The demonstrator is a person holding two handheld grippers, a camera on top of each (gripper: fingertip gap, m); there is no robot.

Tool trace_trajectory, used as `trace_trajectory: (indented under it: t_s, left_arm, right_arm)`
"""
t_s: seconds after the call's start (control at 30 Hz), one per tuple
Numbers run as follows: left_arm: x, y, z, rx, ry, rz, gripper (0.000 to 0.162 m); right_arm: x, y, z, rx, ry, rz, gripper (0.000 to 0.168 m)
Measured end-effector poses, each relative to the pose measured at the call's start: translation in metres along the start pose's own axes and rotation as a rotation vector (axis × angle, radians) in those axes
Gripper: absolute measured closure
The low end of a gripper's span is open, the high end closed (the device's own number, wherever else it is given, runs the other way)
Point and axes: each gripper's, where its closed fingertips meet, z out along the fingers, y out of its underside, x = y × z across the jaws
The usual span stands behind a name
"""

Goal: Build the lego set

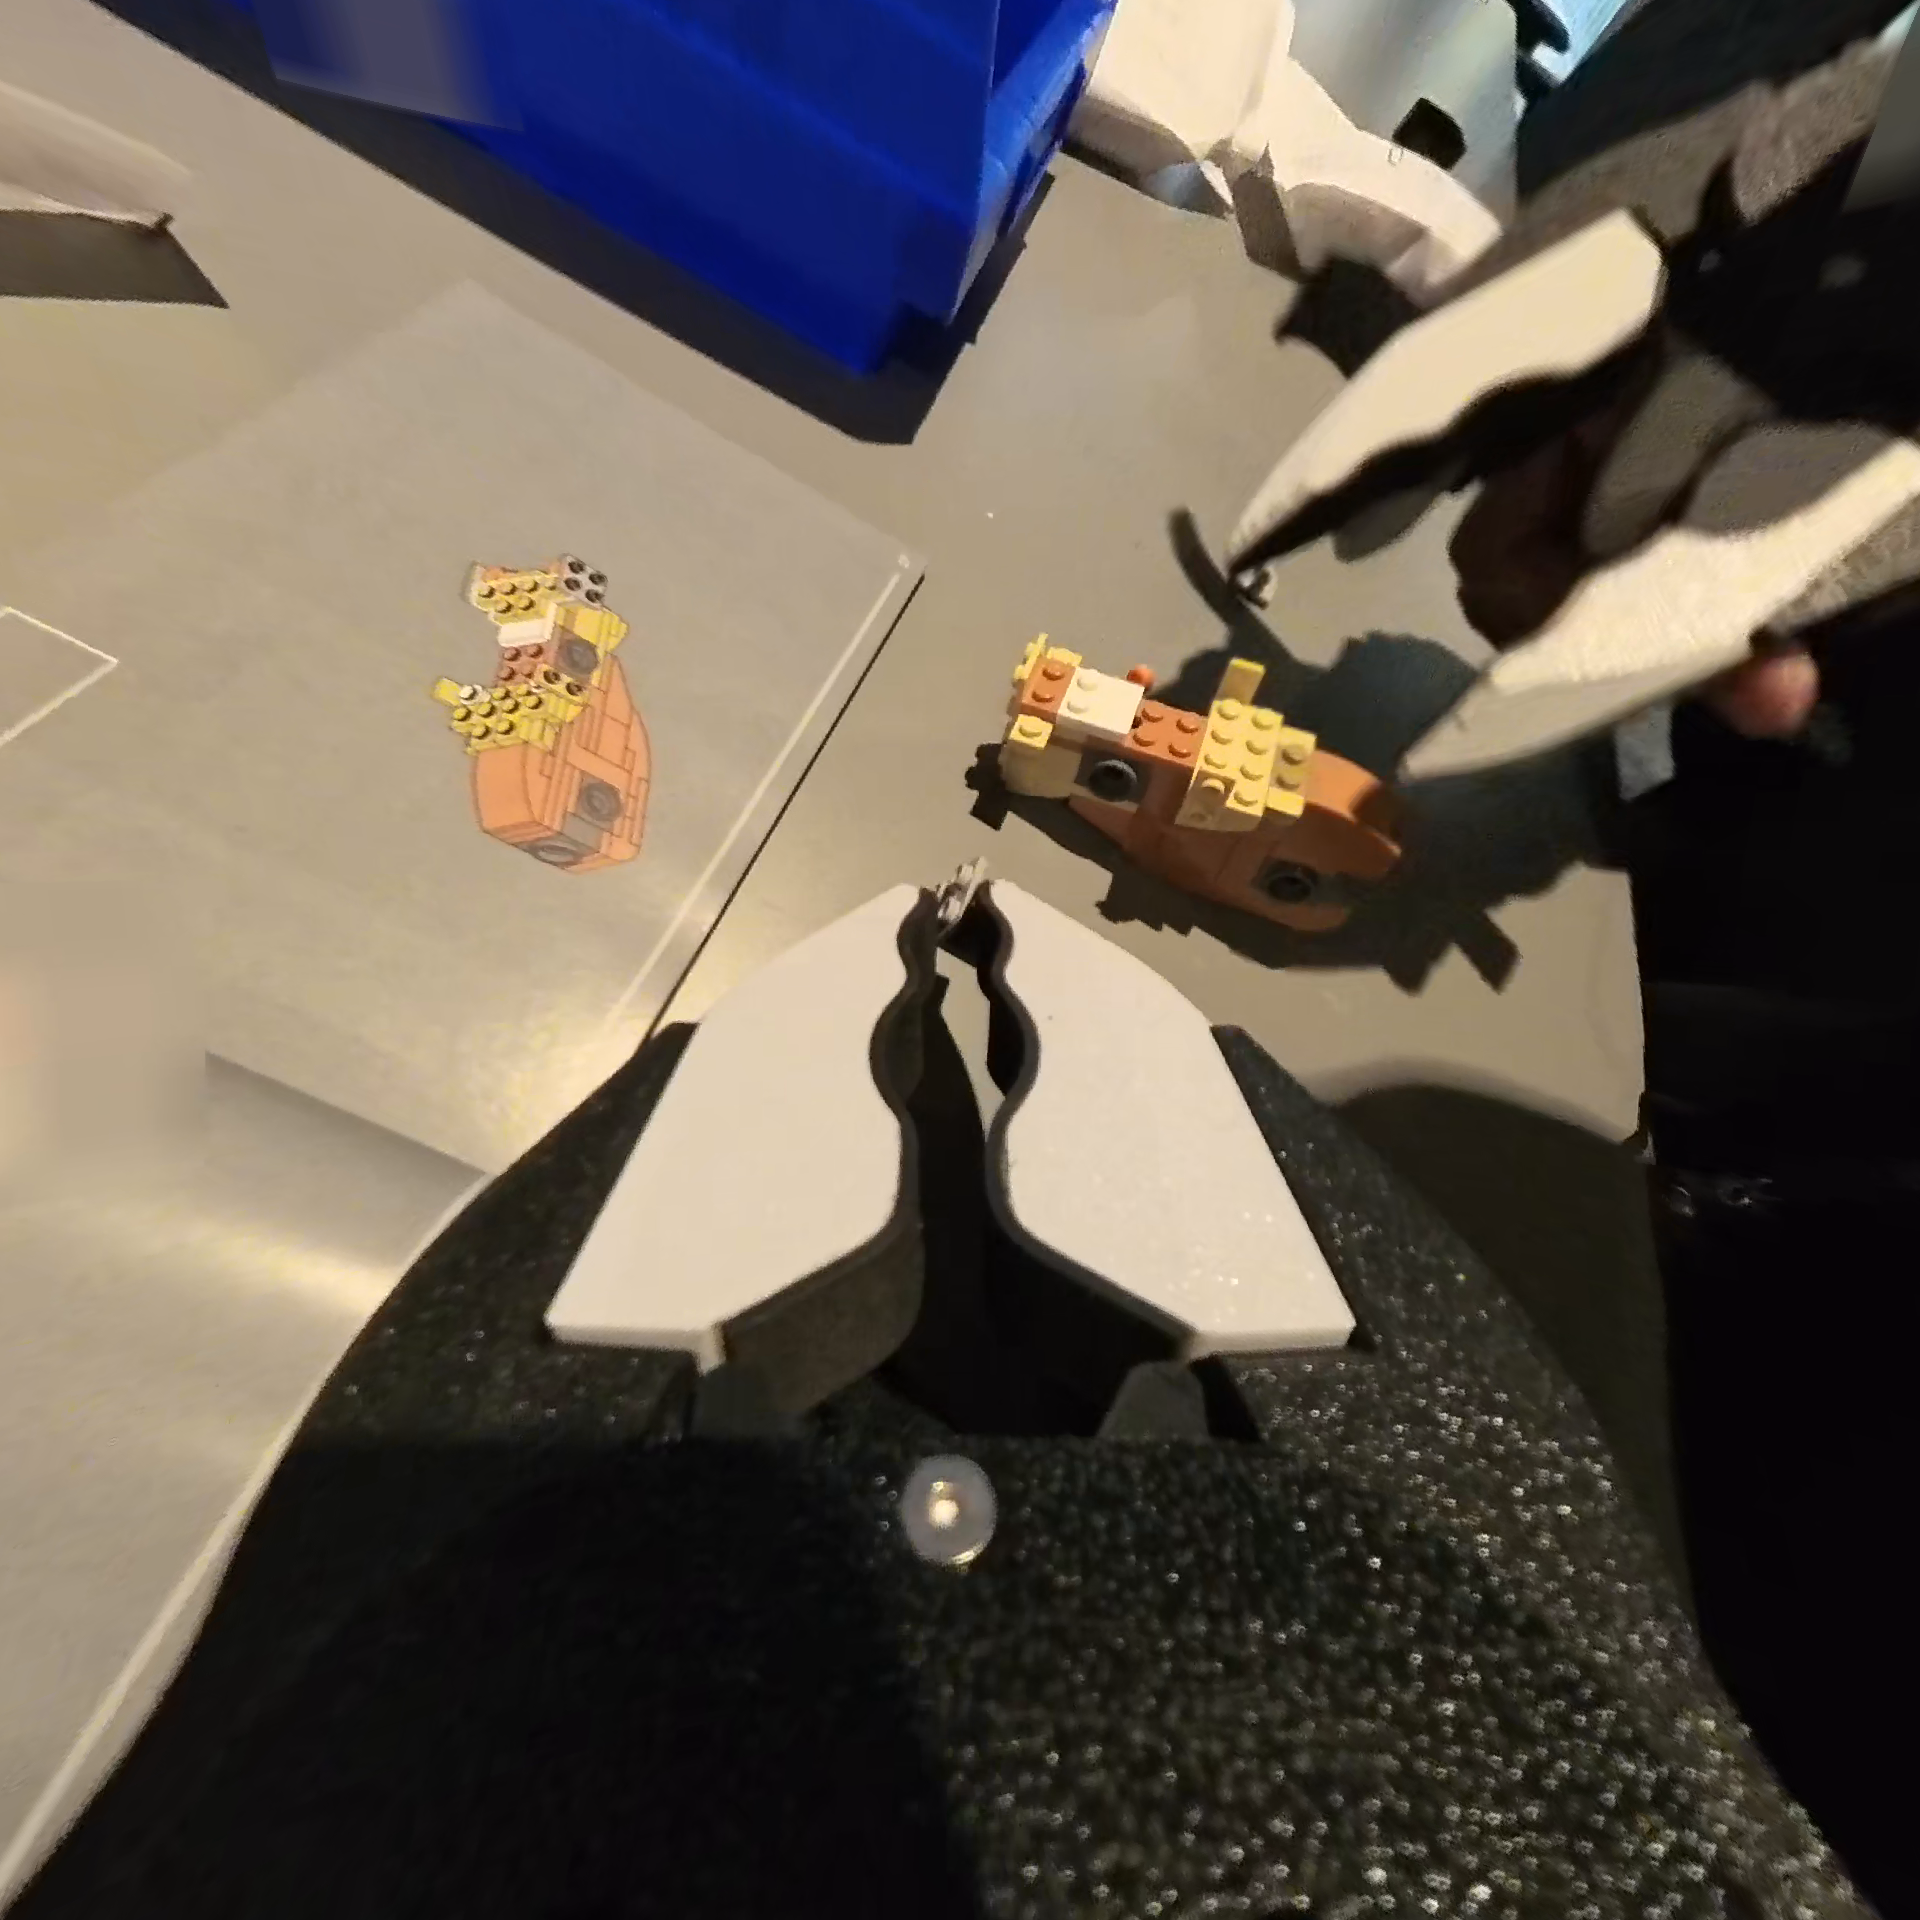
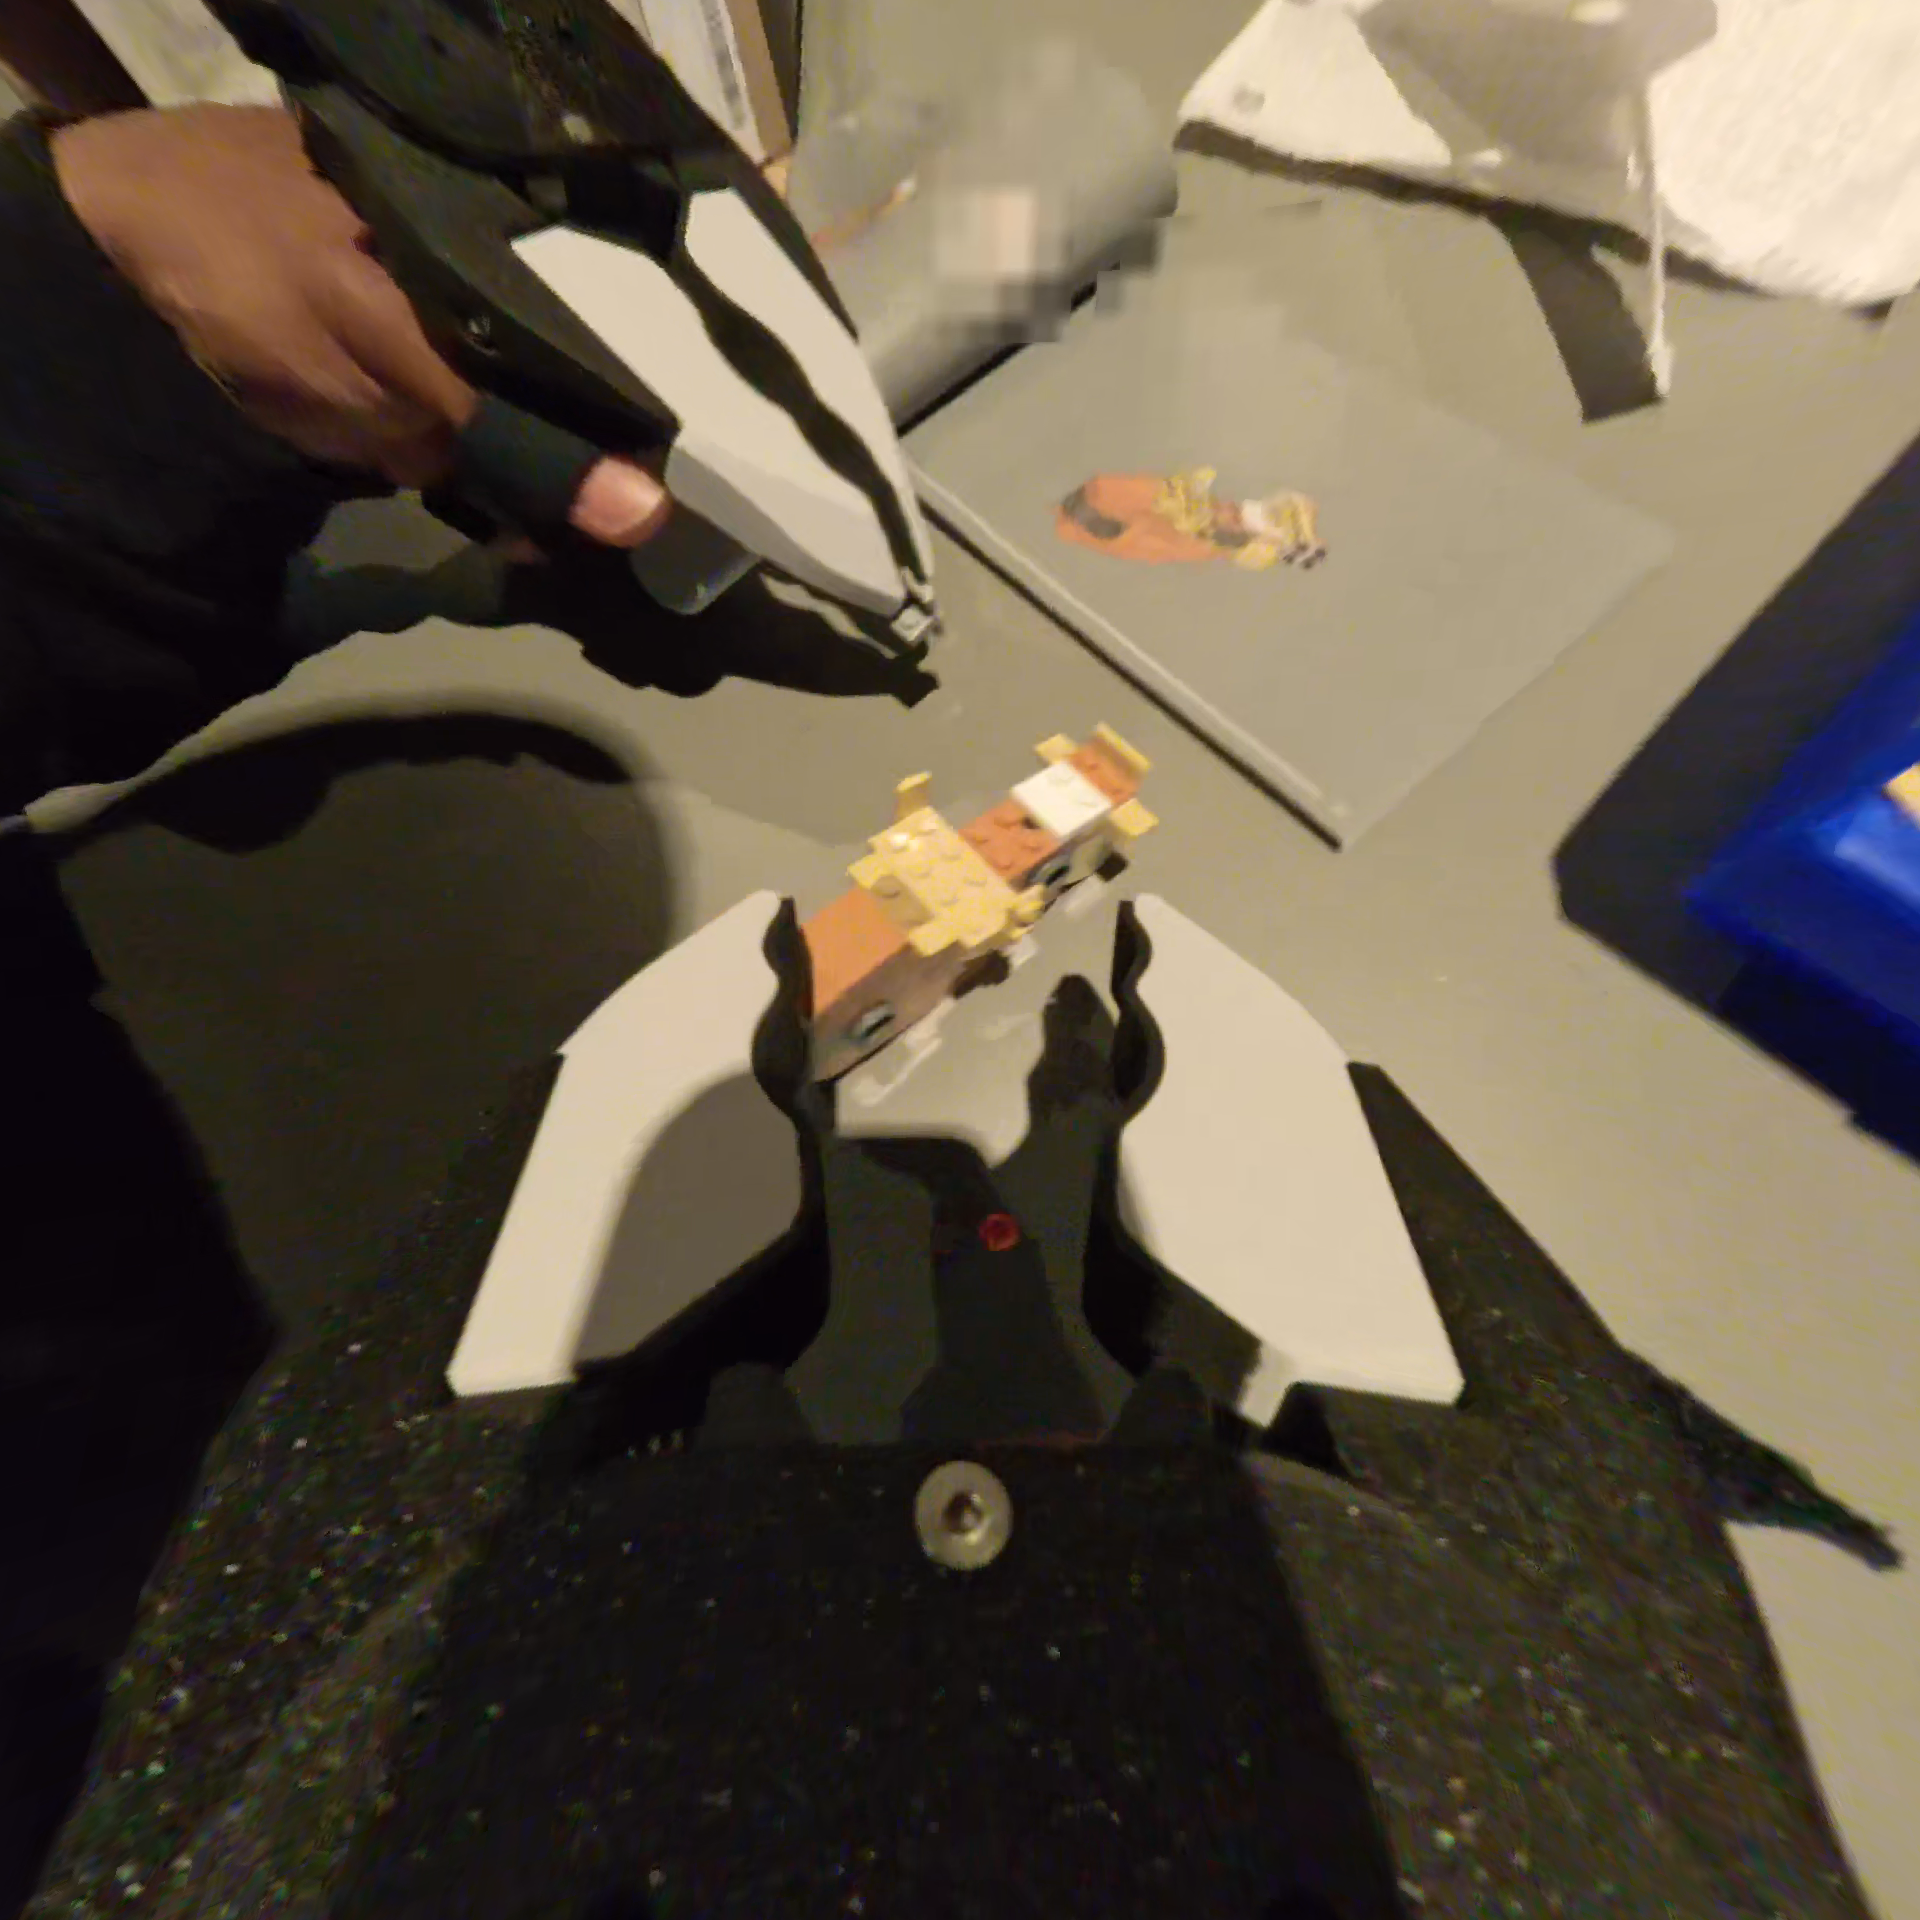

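Note:
The lego model (image 1: 1195,779), an orange-brown body with yellow plates and a white brick, lies on the grey table. My left gripper (image 1: 961,904) is shut on a small grey piece (image 1: 964,891), held just left of the model. It also shows in the right wrist view (image 2: 914,623), above and behind the model. My right gripper (image 2: 956,925) is open, jaws wide apart. The model's orange rear (image 2: 966,894) lies between the fingertips, close against the left finger (image 2: 790,987). The right gripper also shows in the left wrist view (image 1: 1330,665), over the model's far side.
An instruction sheet (image 1: 312,831) with a picture of the model lies left of the model, and shows in the right wrist view (image 2: 1403,644). A blue bin (image 1: 779,156) stands behind it. White wrapping (image 1: 1299,125) lies at the back. A small red piece (image 2: 997,1231) lies in shadow between my right fingers. The grippers' ends are close to 9 cm from one another.

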Motion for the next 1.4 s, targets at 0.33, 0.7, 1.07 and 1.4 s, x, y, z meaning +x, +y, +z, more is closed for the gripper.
trace_trajectory:
  t_s: [0.33,0.7,1.07,1.4]
  left_arm:
    - [0.007,-0.009,-0.003,0.036,-0.015,0.033,0.156]
    - [-0.002,-0.007,-0.008,0.031,-0.044,0.024,0.156]
    - [-0.005,-0.005,-0.008,0.033,-0.040,0.010,0.156]
    - [-0.003,-0.008,-0.011,0.049,-0.018,-0.010,0.155]
  right_arm:
    - [-0.014,0.015,0.011,-0.010,0.241,-0.007,0.108]
    - [-0.011,0.027,0.019,-0.090,0.041,-0.237,0.149]
    - [0.005,0.020,0.025,-0.084,-0.224,-0.661,0.149]
    - [0.008,0.023,0.023,-0.052,-0.362,-0.544,0.149]
